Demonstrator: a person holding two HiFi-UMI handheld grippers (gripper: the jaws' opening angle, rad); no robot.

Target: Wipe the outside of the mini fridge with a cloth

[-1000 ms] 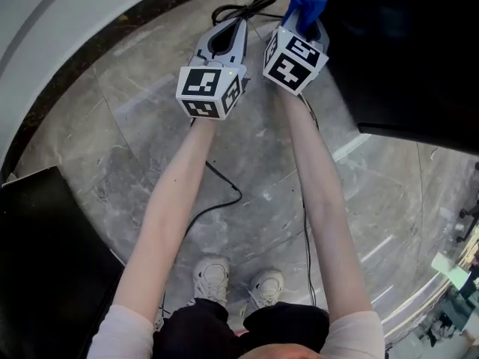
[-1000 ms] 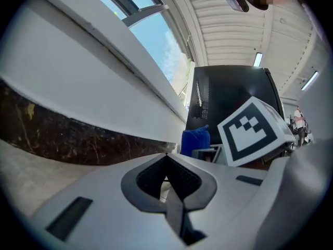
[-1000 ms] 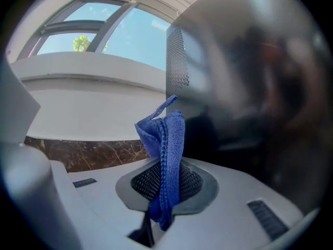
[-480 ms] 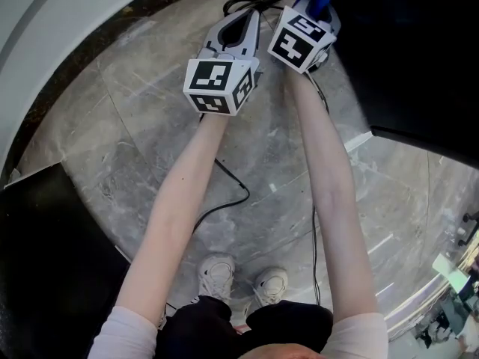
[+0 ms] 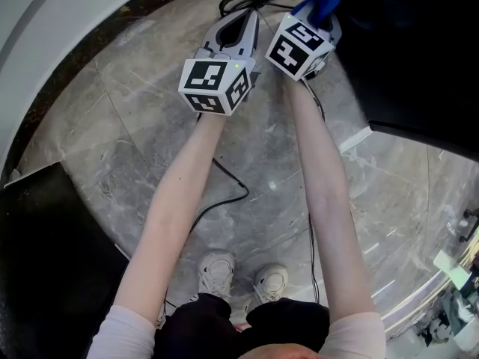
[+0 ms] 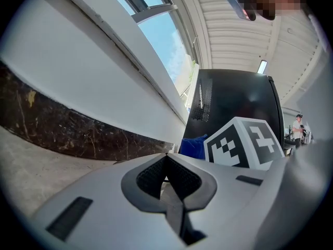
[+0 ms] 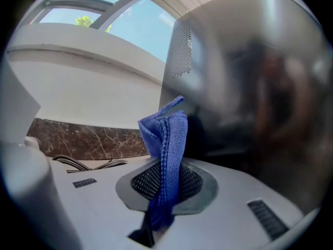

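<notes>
Mini fridge [image 7: 250, 87], one cloth [image 7: 167, 139] in right claw [image 7: 162, 191]

Cloth [image 7: 166, 139] left of mini fridge [image 7: 250, 87], perhaps touching.

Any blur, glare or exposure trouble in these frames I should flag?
Right gripper view: the cloth is sharp, but the glossy mini fridge side shows only smeared reflections; fisheye bending, dark corners. Left gripper view: same bending, window bright but not washed out. Head view: the mini fridge is almost featureless black, floor evenly lit.
</notes>
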